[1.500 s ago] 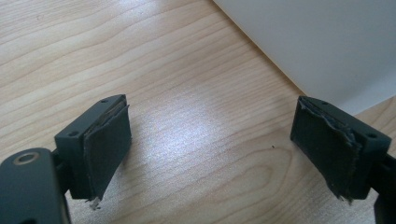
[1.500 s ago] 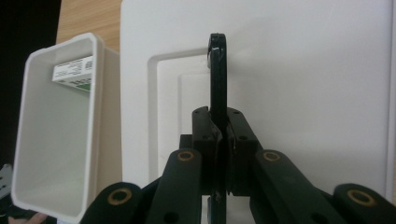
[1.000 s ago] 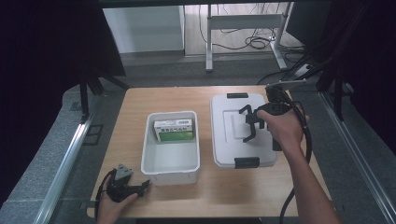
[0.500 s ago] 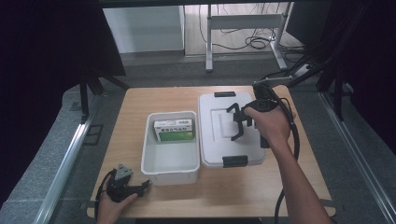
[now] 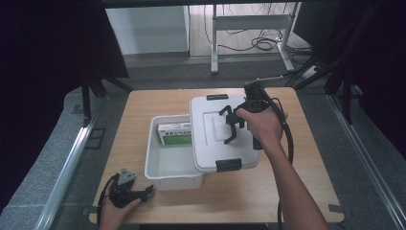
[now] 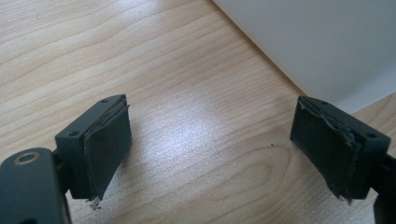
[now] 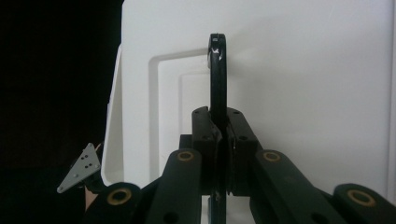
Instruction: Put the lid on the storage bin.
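My right gripper (image 5: 234,122) is shut on the black handle (image 5: 231,125) of a white lid (image 5: 210,129) with black latches. The lid overlaps the right side of an open white bin (image 5: 167,167). Inside the bin, at its far end, lies a green and white box (image 5: 174,134). In the right gripper view the pads (image 7: 223,140) pinch the thin handle (image 7: 217,74) against the lid's top (image 7: 303,84). My left gripper (image 5: 143,191) rests at the table's front left, jaws open and nothing between them (image 6: 210,140), pointing at the bin's wall (image 6: 327,42).
The wooden table (image 5: 139,105) has bare room left of the bin and at the right, where the lid stood. A cable (image 5: 287,139) trails from the right gripper across the right side. Beyond the far edge are a desk frame and floor cables.
The right hand has carried the lid leftward from the table's right side, so that it now overlaps the bin. The left gripper has stayed put.
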